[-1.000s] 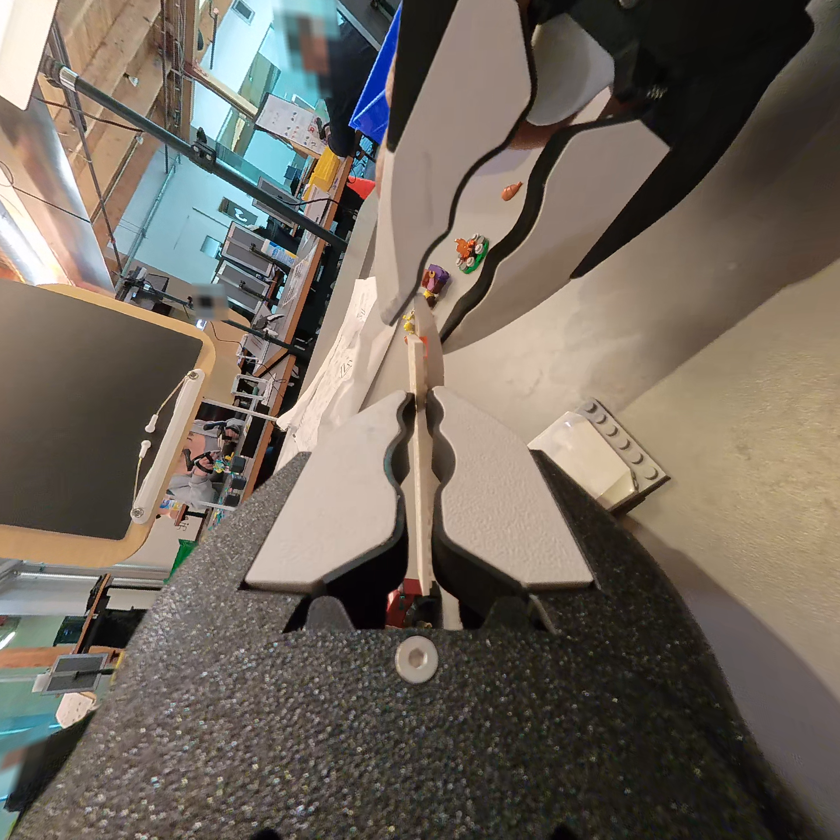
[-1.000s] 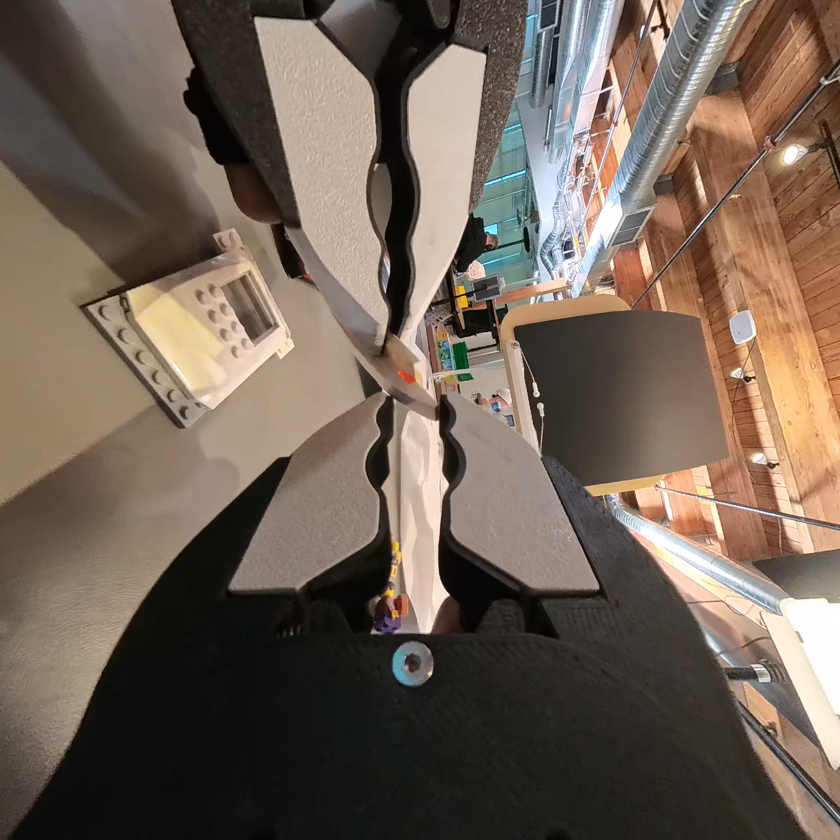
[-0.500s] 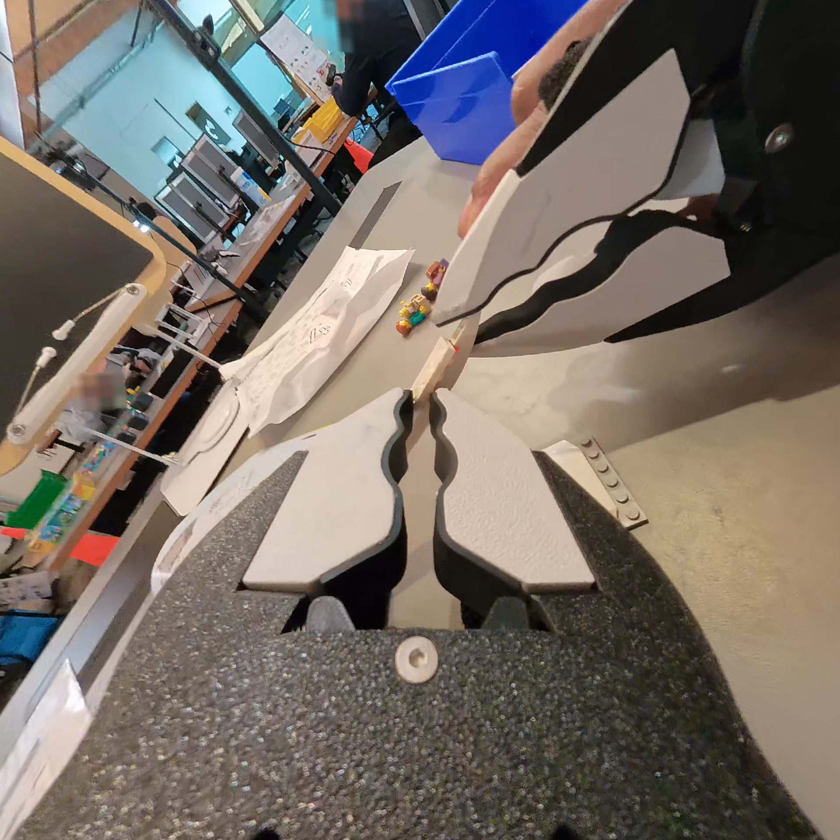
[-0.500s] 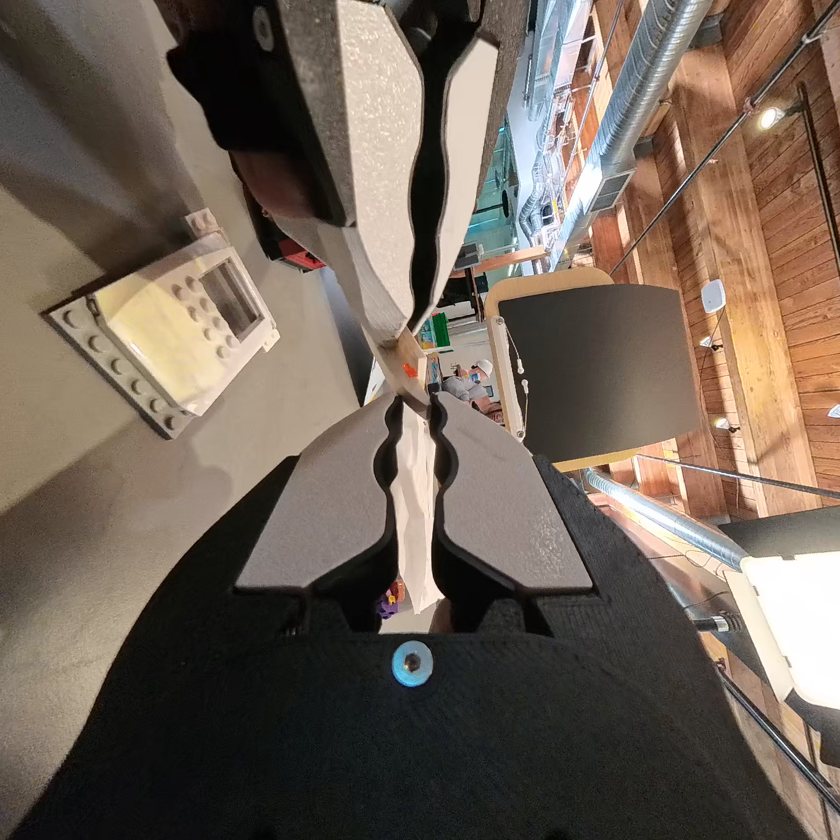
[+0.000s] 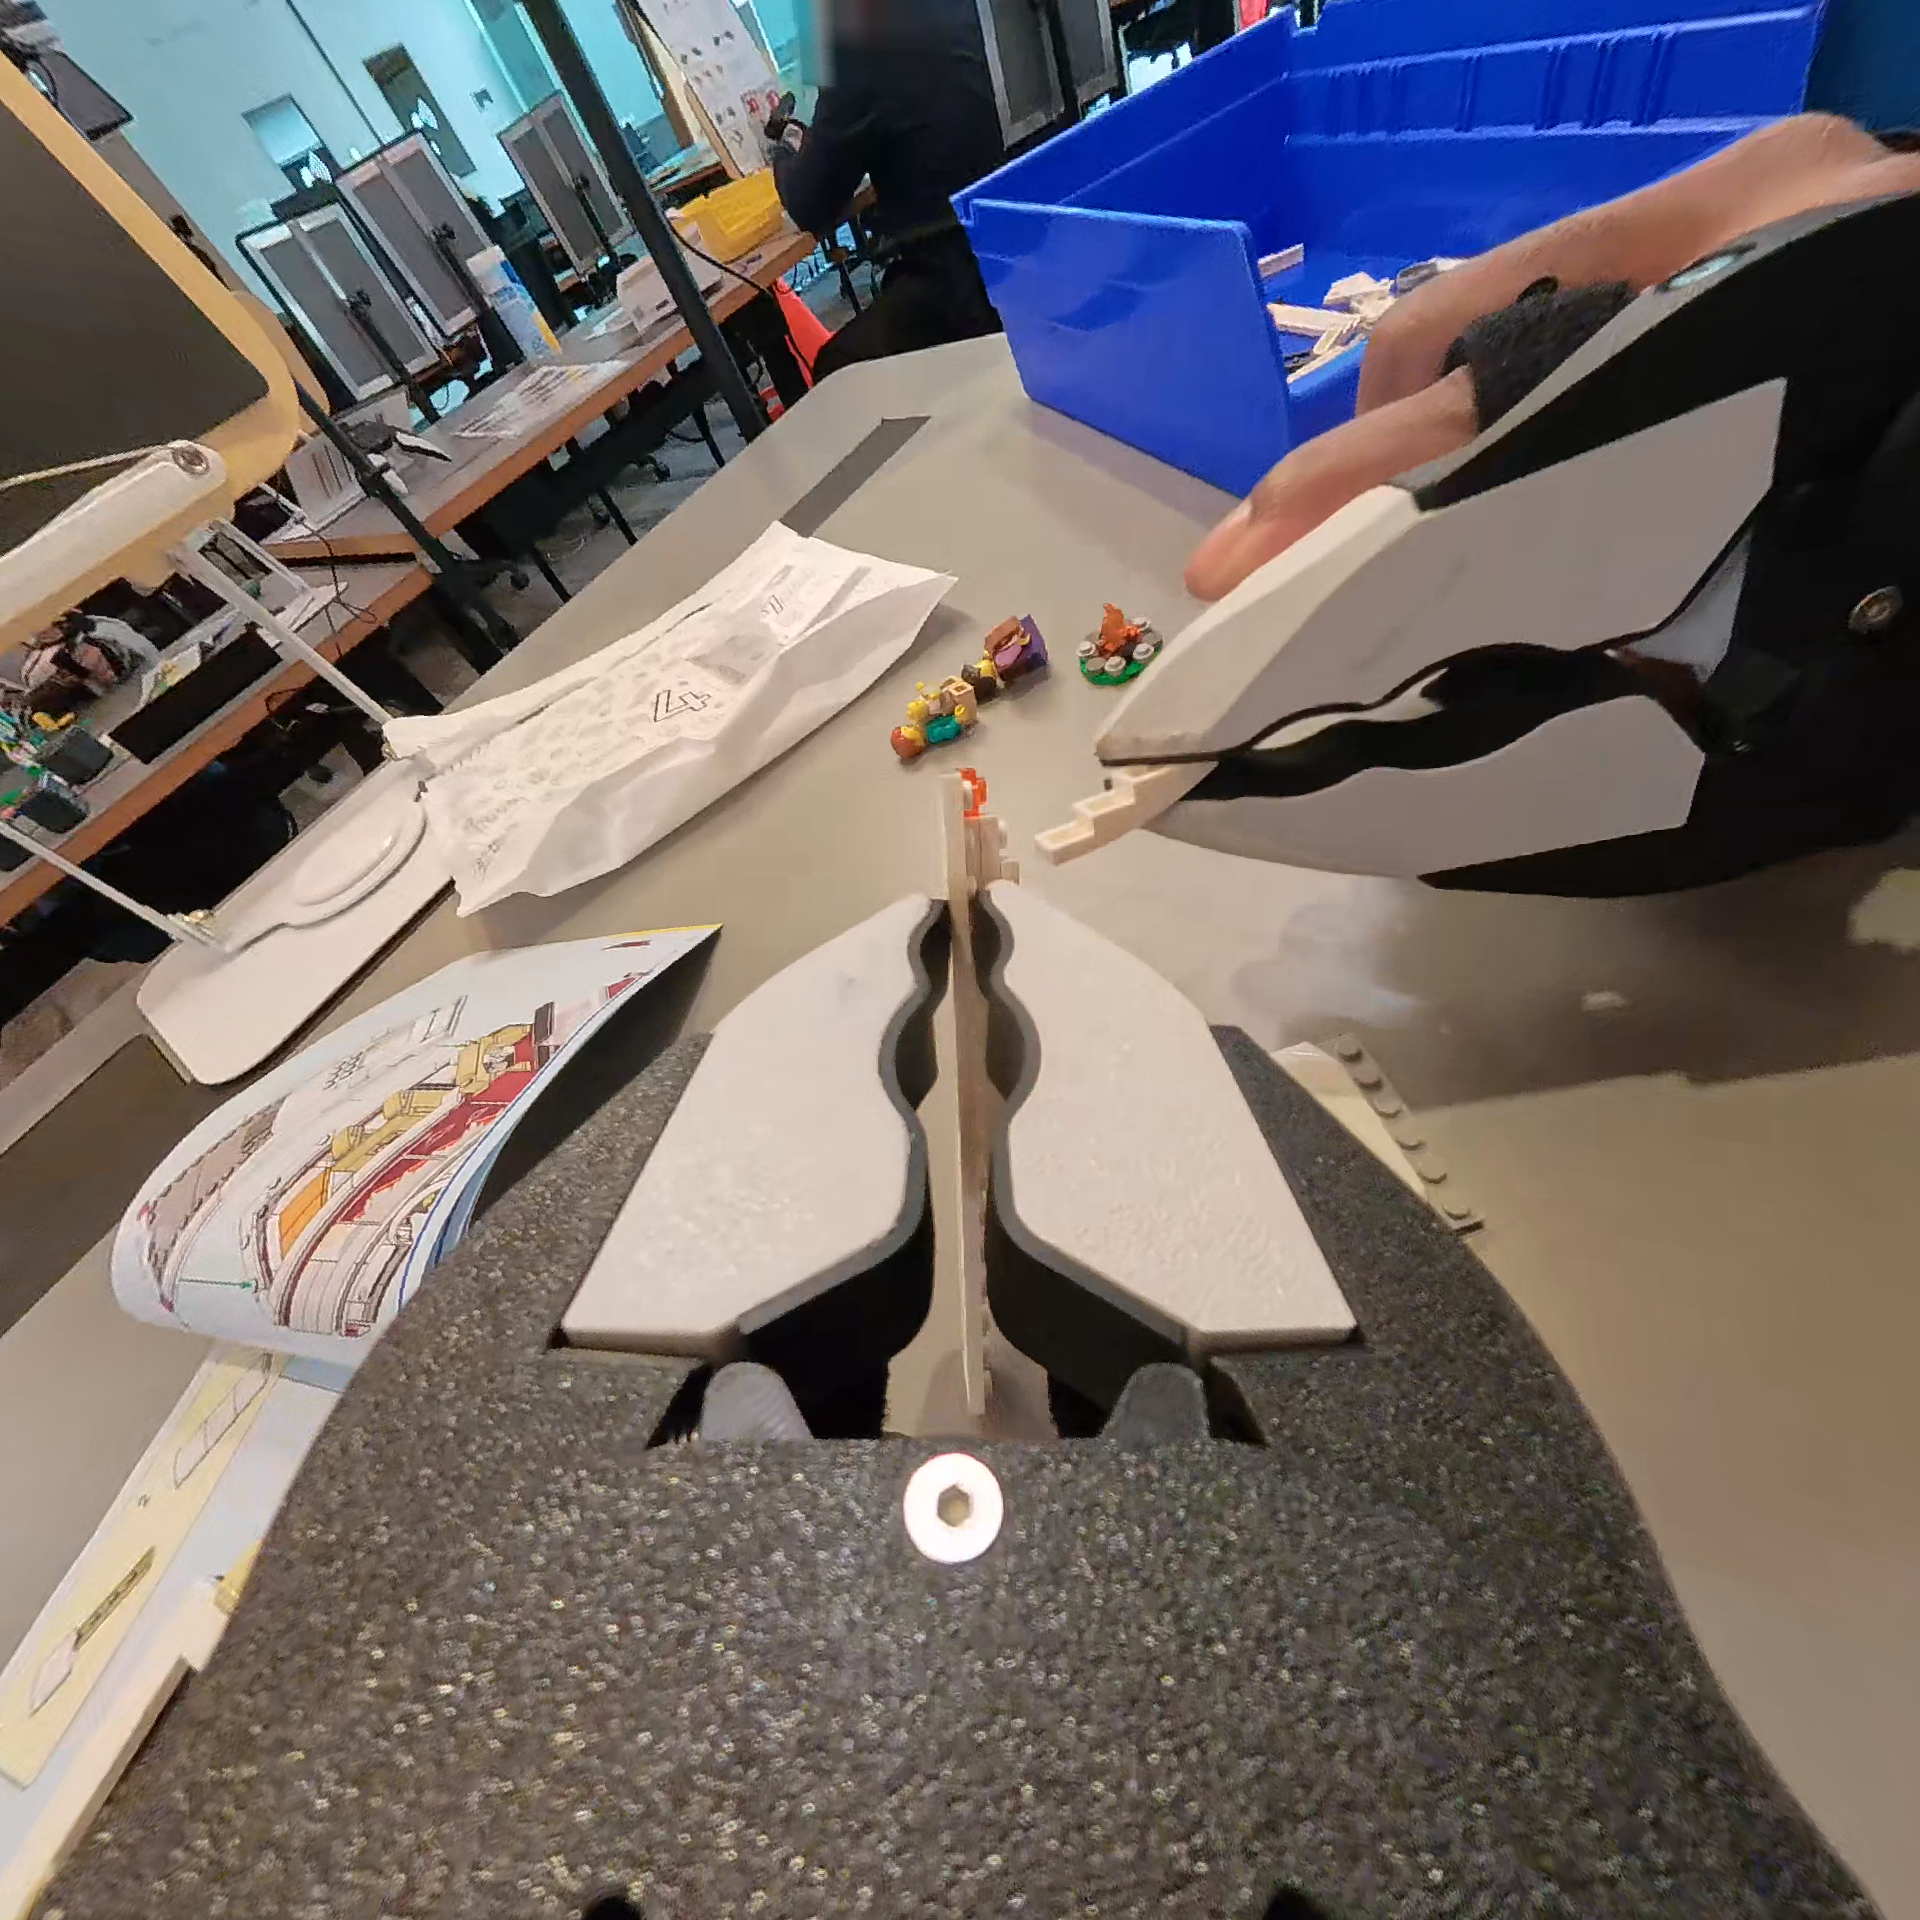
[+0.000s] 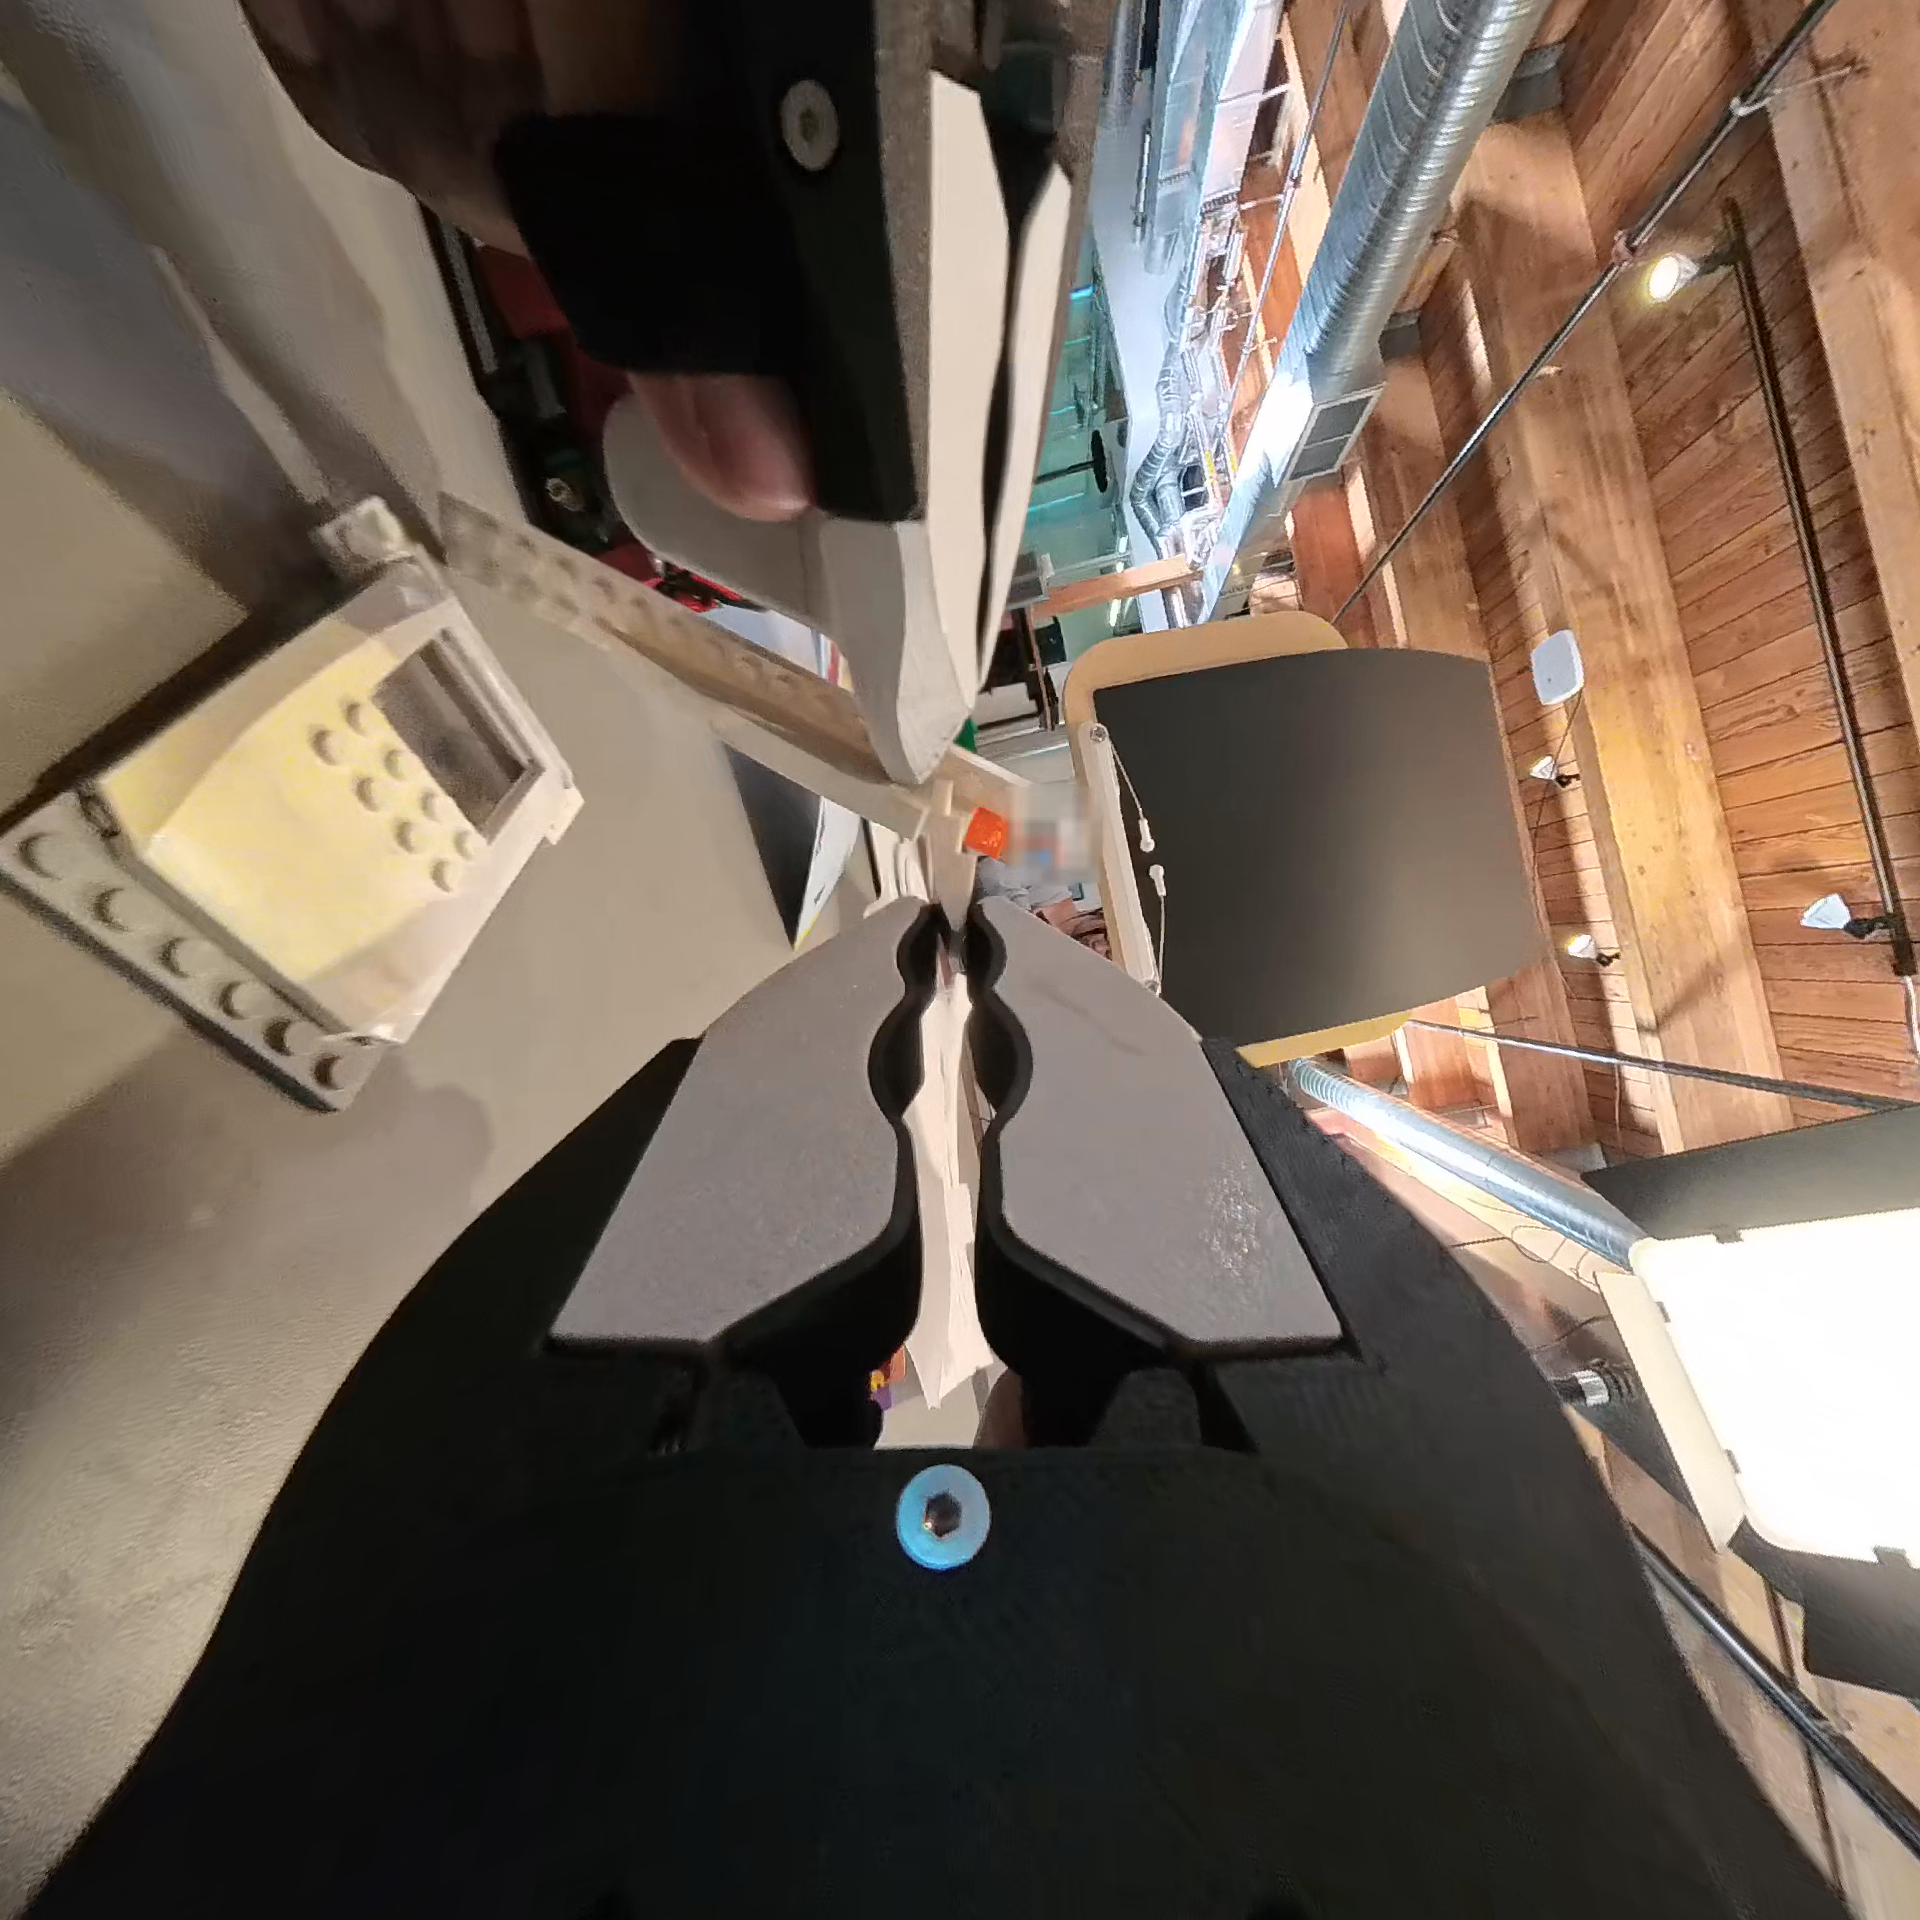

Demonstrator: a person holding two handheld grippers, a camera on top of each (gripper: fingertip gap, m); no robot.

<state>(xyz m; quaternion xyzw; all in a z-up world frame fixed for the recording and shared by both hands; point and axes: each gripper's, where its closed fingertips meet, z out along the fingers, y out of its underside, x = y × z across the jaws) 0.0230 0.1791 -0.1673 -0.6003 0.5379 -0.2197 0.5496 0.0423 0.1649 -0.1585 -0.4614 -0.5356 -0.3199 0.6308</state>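
Since a second ago your two grippers have drawn apart. Your left gripper (image 5: 966, 909) pinches a thin tan studded plate (image 5: 964, 1039) edge-on; your right gripper (image 5: 1127, 774) clamps a small white stepped brick (image 5: 1101, 821). Beyond, the blue plastic bin (image 5: 1132, 301) holds pale pieces, partly hidden by your hand (image 5: 1455, 395).

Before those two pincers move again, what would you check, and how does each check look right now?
1. Left gripper pinching the long plate edge-on: ok.
2. Right gripper holding the stepped brick: ok.
3. Brick and plate joined: not ok, a gap shows between them.
4. Orange piece on the plate's tip: ok.
5. Small figures away from both grippers: ok.
6. How firmly the brick is held: cannot tell.
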